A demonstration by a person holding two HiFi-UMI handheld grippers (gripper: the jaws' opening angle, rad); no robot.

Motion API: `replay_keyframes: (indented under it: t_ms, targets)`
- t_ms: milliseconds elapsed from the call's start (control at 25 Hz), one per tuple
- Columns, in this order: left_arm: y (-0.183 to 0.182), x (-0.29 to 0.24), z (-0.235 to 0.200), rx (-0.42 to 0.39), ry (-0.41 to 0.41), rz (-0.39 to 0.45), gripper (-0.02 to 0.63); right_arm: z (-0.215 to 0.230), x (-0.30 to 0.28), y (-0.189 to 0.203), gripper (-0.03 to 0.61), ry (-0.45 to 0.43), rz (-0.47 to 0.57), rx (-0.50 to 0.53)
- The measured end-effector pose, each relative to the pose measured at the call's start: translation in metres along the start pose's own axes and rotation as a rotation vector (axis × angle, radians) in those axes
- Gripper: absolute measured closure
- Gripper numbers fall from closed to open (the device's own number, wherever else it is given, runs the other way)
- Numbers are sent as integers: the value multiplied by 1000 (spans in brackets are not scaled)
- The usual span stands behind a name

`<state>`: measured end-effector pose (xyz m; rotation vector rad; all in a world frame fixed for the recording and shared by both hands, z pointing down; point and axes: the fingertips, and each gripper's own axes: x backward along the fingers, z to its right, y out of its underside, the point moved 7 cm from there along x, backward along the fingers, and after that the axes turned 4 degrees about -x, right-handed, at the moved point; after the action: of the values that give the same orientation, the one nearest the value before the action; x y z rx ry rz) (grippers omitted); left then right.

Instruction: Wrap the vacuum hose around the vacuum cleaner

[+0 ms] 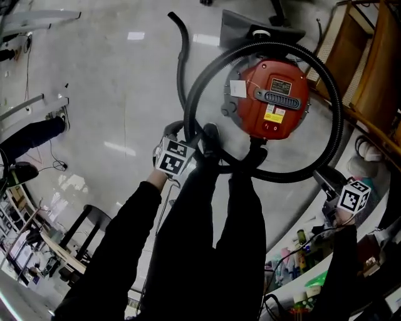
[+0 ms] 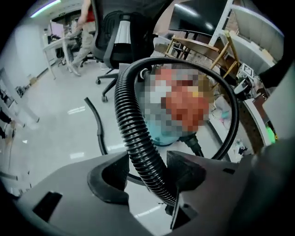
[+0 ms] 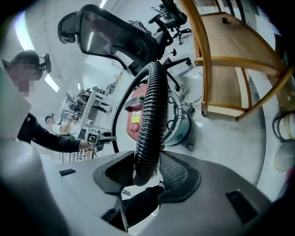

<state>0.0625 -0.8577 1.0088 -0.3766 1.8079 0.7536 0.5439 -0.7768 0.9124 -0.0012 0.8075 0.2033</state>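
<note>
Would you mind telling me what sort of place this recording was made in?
Probably an office or lab workroom: a black swivel office chair stands on a glossy pale floor, with a white desk behind it.

Floor [image 1: 106,94] is pale grey and pretty glossy, with the ceiling lights showing up on it as white patches. Along the floor's right edge there's some bent-wood furniture [image 1: 366,56], chairs with curved rails by the look of it, and further down that side a cluttered spot full of bottles [image 1: 297,266]. Toward the lower left corner sits a black stool [image 1: 100,213], with a thin cable [image 1: 53,164] trailing over the floor near the left edge. The left gripper view adds a black office chair [image 2: 115,39] on castors, a white desk [image 2: 57,46] behind it and a light strip [image 2: 46,8] on the ceiling. Bright, even light all round.
</note>
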Motion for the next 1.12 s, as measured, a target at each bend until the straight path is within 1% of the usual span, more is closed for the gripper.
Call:
replay_keyframes:
  t_ms: [80,160,240,320,400,520,600,680,720,800,840,920,1000,1120]
  targets:
    - [-15,-13,-10,14,-7,9,347,18,-28,3,414,44,-48,-23]
    - [-26,-30,-20,15,-20,-10,348,32,-57,7,413,88,-107,-19]
    - [-29,-49,-29,-22,-31,-65,347,47,-81,12,413,121,-135,-29]
    - [-27,-68,-38,-62,-37,-120,347,67,-100,16,413,164,-149,-65]
    - [-28,-85,-50,-82,-47,-147,347,84,-115,20,413,229,-165,-83]
    - [-41,-112,-61,-124,-55,-147,347,100,-135,19,413,349,-158,-61]
    - [-51,-131,-58,-167,-45,-146,345,106,-146,20,412,418,-152,-42]
    - [-58,-150,-53,-197,-33,-162,345,111,-156,19,410,476,-153,-10]
    - [-61,-158,-52,-201,-27,-182,345,113,-159,17,396,503,-154,11]
    - [-62,-168,-50,-186,-15,-245,337,116,-161,12,341,536,-150,42]
    - [-61,-170,-50,-171,-8,-279,320,117,-160,10,325,538,-144,41]
    - [-57,-166,-52,-144,4,-325,290,116,-156,11,317,527,-131,14]
    - [-52,-154,-54,-121,0,-337,290,112,-150,15,316,519,-128,-4]
    - [-42,-134,-55,-61,-4,-339,290,103,-140,21,316,528,-127,-10]
